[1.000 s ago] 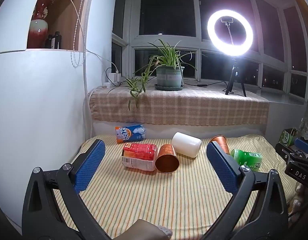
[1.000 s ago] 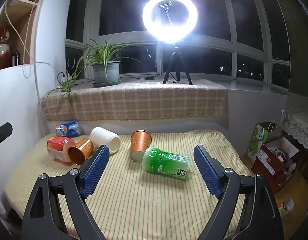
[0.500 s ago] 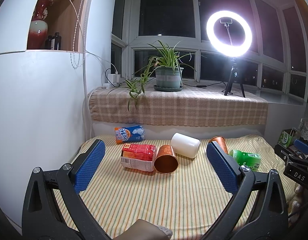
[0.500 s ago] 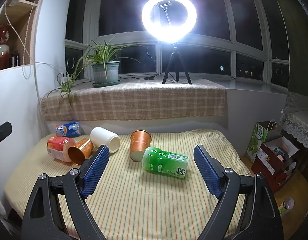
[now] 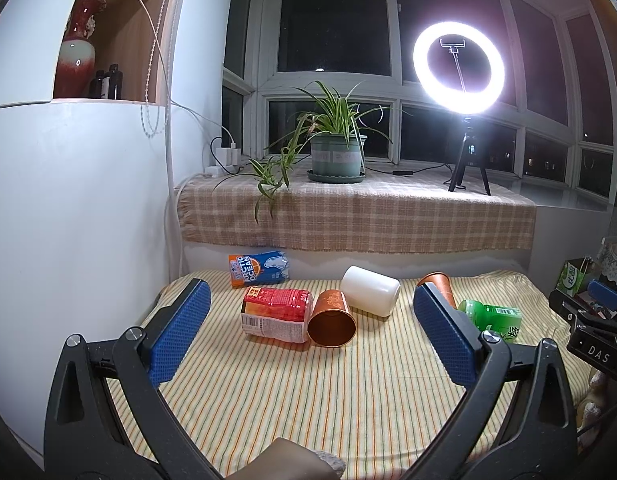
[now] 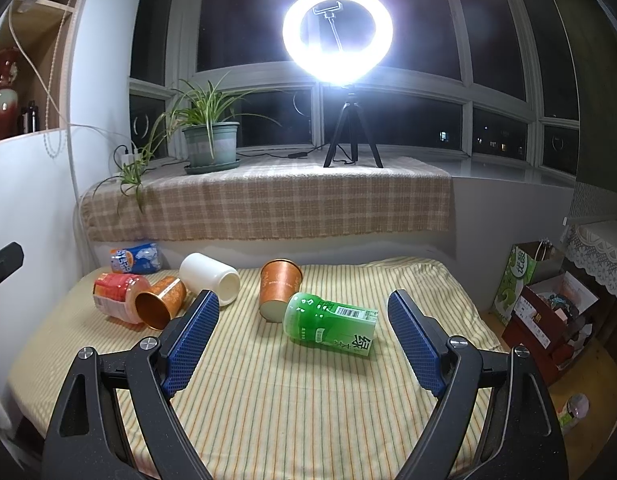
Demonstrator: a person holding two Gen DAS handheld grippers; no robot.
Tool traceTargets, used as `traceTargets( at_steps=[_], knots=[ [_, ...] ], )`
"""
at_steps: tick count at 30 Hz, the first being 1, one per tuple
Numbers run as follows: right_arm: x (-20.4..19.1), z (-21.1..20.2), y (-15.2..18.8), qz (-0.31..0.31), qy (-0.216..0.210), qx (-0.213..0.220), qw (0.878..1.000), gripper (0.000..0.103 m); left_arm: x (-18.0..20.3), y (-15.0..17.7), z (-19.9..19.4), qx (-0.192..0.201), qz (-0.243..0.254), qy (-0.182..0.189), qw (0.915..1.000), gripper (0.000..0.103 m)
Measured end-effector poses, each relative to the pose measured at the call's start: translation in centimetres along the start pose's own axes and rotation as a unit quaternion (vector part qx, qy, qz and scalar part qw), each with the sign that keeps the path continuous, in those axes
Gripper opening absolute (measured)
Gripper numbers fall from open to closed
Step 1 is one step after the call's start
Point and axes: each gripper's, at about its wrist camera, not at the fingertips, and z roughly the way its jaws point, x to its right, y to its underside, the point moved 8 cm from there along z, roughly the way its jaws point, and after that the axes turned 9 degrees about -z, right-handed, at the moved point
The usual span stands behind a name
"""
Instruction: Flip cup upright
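Left gripper: the left gripper [image 5: 308, 334] was spread wide and held nothing, hovering above the near part of the striped table [image 5: 308, 408]
Right gripper: the right gripper [image 6: 304, 338] was likewise wide open and empty, aimed down the table
Cups: a copper cup [image 5: 331, 318] lay on its side just ahead of the left gripper, mouth toward the camera, touching a red package [image 5: 276, 314] on its left; a white cup [image 5: 370, 290] lay on its side just behind it; an orange cup [image 6: 279, 290] ahead of the right gripper leaned tilted, rim up, though what propped it could not be told
Other things: a green bottle [image 6: 330, 324] lay between the right gripper's fingers in the view, just beside the orange cup; a blue package [image 5: 258, 268] lay at the far edge
Progress: nothing looked done yet; no cup stood properly upright and neither gripper touched one
Left to do: reach in, close on a cup, turn it and set it on its base
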Motion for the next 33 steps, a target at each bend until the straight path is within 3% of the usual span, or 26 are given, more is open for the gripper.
traceTargets(
  at_steps=[33],
  knots=[
    [0.04,0.12,0.67,0.003,0.000,-0.004,1.000,0.086,0.62,0.07,-0.27,-0.001,0.000,-0.001,1.0000,0.103]
  ],
)
